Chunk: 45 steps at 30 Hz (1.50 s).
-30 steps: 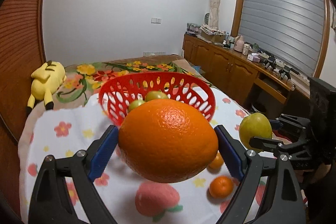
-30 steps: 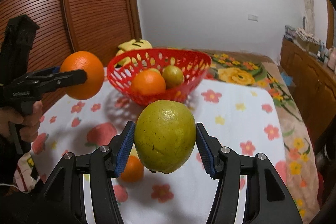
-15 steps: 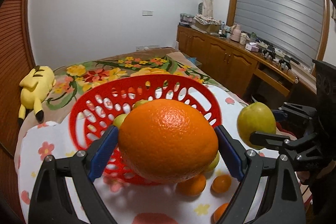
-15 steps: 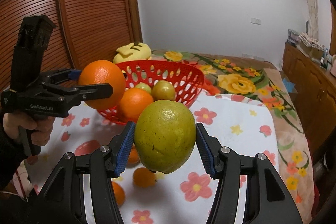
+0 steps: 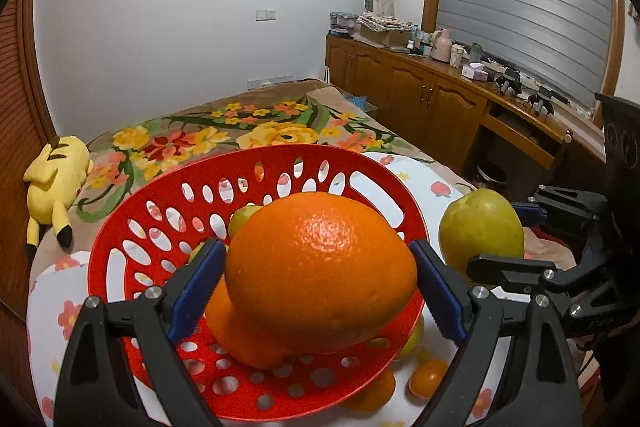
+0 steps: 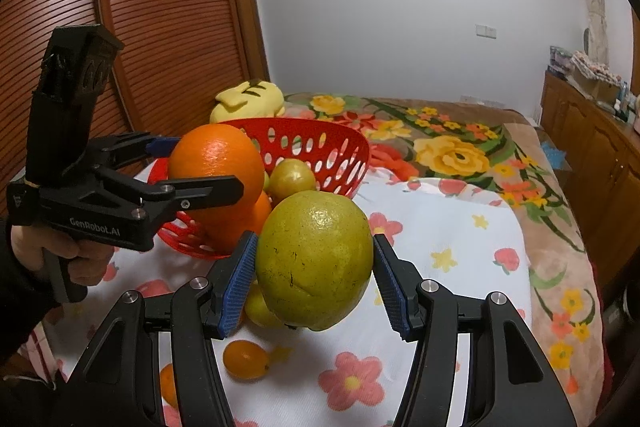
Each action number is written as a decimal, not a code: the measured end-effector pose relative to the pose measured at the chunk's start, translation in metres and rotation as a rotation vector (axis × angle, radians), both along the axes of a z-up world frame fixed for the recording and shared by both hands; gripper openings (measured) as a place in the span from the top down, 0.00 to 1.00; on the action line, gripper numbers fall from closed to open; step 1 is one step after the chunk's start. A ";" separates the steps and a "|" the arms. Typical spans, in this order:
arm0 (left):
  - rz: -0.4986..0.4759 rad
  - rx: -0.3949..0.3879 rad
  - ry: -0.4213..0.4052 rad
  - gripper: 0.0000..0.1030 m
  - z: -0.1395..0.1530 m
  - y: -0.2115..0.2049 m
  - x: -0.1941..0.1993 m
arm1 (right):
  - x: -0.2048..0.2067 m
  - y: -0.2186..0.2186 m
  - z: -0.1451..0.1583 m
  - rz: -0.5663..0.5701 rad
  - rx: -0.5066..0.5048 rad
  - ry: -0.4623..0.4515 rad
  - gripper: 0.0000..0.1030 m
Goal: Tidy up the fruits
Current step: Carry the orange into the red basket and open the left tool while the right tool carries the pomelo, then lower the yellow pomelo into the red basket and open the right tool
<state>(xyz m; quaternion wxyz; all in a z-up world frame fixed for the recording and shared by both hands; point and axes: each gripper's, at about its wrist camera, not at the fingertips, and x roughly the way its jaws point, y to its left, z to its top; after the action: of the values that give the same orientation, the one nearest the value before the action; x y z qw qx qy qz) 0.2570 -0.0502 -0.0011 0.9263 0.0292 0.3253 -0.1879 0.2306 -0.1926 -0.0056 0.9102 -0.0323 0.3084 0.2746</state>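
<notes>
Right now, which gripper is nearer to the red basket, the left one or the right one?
Left. The left gripper holds the big orange over the red basket. The right gripper, holding the green fruit, is beside the basket's rim, outside it.

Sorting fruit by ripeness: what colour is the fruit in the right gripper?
Yellow-green with small dark specks; the fruit shows best in the right wrist view.
</notes>
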 end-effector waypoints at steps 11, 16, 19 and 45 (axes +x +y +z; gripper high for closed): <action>0.003 -0.014 0.004 0.10 0.000 0.000 0.011 | 0.002 0.002 -0.001 -0.004 0.003 0.004 0.43; 0.003 0.007 0.012 0.10 0.001 -0.009 0.025 | 0.003 0.001 -0.001 -0.008 0.001 0.005 0.43; 0.004 0.003 0.017 0.10 0.000 -0.009 0.032 | 0.004 0.000 -0.001 -0.010 0.004 0.007 0.43; 0.078 -0.063 -0.022 0.10 0.012 0.041 0.014 | 0.012 0.013 0.010 0.020 0.014 0.000 0.43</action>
<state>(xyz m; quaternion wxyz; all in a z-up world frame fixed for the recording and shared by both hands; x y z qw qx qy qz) 0.2715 -0.0095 0.0112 0.9369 -0.0107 0.3097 -0.1616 0.2427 -0.1799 0.0043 0.9077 -0.0289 0.3059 0.2859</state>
